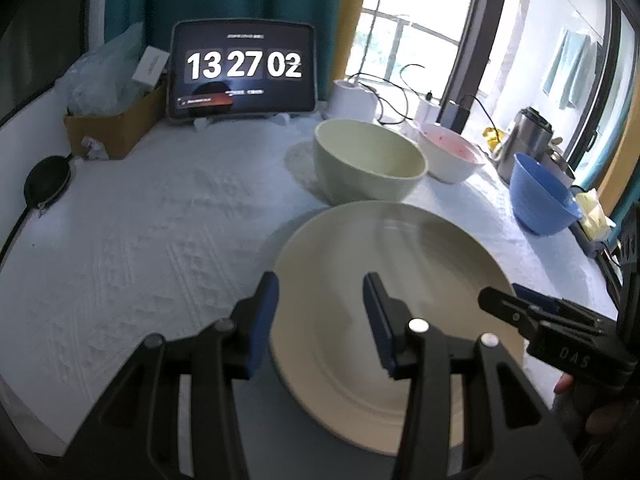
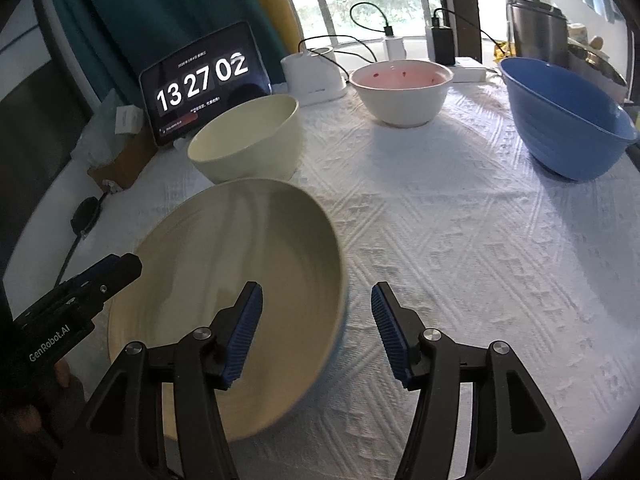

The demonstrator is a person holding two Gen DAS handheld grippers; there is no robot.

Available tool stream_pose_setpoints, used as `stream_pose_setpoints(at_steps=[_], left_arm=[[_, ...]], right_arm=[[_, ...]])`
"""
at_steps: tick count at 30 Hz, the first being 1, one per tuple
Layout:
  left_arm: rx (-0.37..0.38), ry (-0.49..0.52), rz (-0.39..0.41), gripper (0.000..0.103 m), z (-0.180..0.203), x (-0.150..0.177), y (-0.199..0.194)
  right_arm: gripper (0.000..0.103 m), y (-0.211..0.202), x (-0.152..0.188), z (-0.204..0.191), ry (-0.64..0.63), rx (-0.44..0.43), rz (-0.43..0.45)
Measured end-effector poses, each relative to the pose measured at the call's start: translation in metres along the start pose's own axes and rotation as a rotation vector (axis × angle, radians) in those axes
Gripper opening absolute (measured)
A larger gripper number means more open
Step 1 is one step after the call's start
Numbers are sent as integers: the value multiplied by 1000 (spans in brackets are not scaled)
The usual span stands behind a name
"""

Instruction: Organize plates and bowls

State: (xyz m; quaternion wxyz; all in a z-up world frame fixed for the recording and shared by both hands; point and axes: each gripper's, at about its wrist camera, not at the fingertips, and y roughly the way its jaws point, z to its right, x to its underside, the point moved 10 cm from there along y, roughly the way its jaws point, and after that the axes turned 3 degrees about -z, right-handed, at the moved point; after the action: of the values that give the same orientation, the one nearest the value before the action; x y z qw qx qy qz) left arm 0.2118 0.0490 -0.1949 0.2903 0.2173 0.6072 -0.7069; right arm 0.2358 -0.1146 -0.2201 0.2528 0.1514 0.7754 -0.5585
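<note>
Early stage: cream plate [image 1: 384, 320] straddled at opposite rims by left gripper [image 1: 320, 320] and right gripper [image 2: 316, 336], jaws parted, not clamping. Green bowl [image 2: 248, 140], pink-lined bowl [image 2: 402, 92], blue bowl [image 2: 568, 120] unstacked, well apart.

Three bowls stand beyond the claws: one pale green [image 2: 248, 138], one white [image 2: 402, 92], one blue [image 2: 568, 120]. One cream plate [image 2: 224, 280] lies between the claws. One tablet [image 2: 200, 80] stands farthest back.

Black tools [image 1: 320, 320], blue ribbed pads [image 2: 245, 336], silver screws
</note>
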Motion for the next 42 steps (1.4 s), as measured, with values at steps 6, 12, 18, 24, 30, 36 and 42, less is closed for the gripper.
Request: stream_pose_setpoints(at_steps=[6, 12, 18, 24, 30, 36, 42], left_arm=[[10, 35, 4, 45, 21, -1, -4], [14, 58, 3, 45, 42, -2, -6], [20, 89, 0, 45, 66, -1, -7], [29, 120, -1, 45, 93, -3, -5], [34, 145, -8, 45, 114, -3, -1], [33, 177, -12, 45, 134, -2, 2], [27, 213, -17, 45, 153, -4, 6]], right_arm=[[60, -10, 0, 13, 22, -7, 21], [60, -21, 0, 29, 42, -12, 42], [60, -31, 0, 50, 68, -12, 66], [60, -41, 1, 73, 101, -8, 84], [60, -49, 2, 93, 127, -11, 99], [60, -54, 1, 112, 159, -10, 113], [60, -58, -1, 133, 186, -10, 129]])
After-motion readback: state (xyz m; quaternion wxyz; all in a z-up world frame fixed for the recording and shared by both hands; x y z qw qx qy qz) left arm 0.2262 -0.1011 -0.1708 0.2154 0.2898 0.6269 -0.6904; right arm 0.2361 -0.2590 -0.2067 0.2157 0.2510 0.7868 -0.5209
